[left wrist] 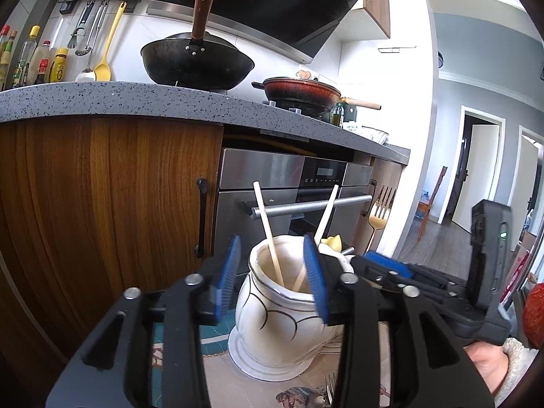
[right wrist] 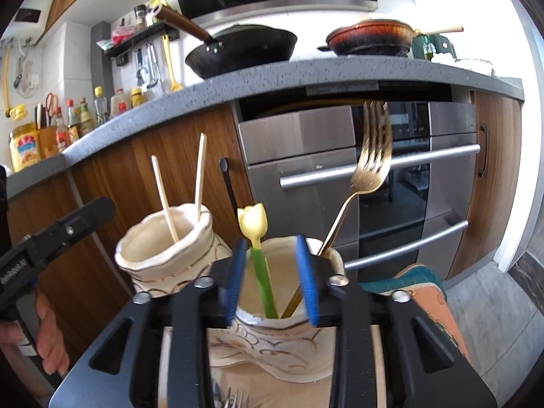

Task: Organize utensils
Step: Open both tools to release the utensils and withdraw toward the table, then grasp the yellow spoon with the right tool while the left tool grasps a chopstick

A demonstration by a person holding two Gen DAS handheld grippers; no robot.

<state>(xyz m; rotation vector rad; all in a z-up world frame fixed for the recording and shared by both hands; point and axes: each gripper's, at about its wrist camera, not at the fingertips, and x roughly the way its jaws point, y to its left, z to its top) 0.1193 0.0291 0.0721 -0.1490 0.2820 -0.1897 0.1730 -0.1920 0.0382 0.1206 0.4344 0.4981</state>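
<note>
- Two pale chopsticks (left wrist: 272, 234) stand in the left ceramic jar (left wrist: 278, 309). Their long axes are close to upright; the tops lean apart from each other and the lower ends come together inside the jar.
- In the right wrist view, a gold fork (right wrist: 360, 183) stands in the right ceramic jar (right wrist: 272, 343) with its tines up. Its handle runs down and to the left into the jar mouth, so it is tilted to the right.
- A tulip-shaped utensil (right wrist: 256, 244) with a yellow head and a green stem stands in the same jar, almost upright, a little left of the fork handle.
- The left gripper (left wrist: 272, 272) is in front of the left jar. Its blue pads are apart, at a middle width, and the jar mouth with the lower chopstick parts shows between them. The pads hold nothing; if the right pad touches the rim, I cannot tell.
- The right gripper (right wrist: 272, 278) is in front of the right jar. Its jaws are partly apart, the green stem shows between the pads, and they do not press on it.
- The two jars stand just beside each other on a patterned cloth (left wrist: 183, 346).
- Some fork tines (right wrist: 234, 396) show at the bottom edge, below the right gripper.
</note>
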